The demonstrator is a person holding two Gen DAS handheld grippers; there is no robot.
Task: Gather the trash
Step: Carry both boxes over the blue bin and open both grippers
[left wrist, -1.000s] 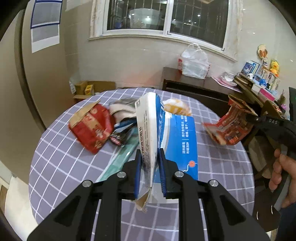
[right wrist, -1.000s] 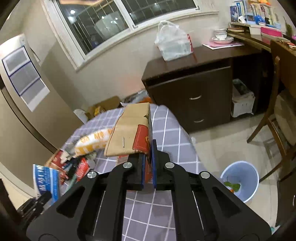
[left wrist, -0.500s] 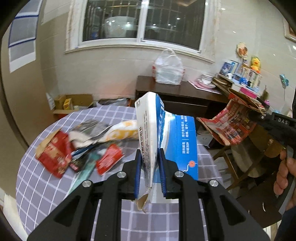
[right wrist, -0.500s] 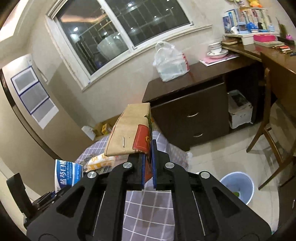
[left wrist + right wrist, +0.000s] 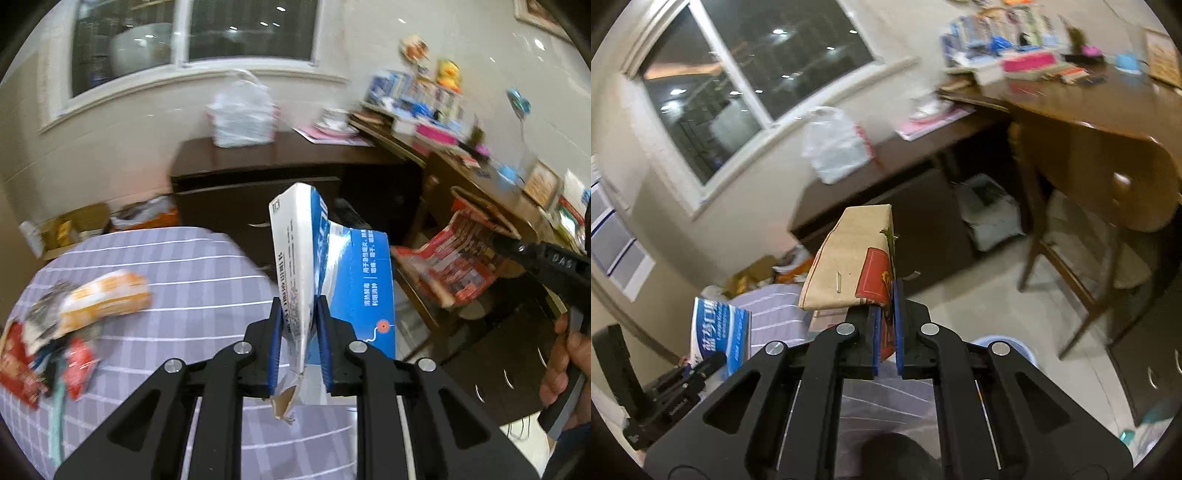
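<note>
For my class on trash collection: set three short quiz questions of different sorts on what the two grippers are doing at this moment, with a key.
1. True or false: the left gripper holds nothing.
2. Multiple choice: the right gripper is shut on A) a plastic bag, B) a red and brown flattened carton, C) a bowl.
3. Fill in: the wrappers not yet collected lie on the round table with the checked ____.

Key
1. False. It is shut on a blue and white flattened box.
2. B, the red and brown flattened carton.
3. Cloth. An orange wrapper and red wrappers lie on the table.
</note>
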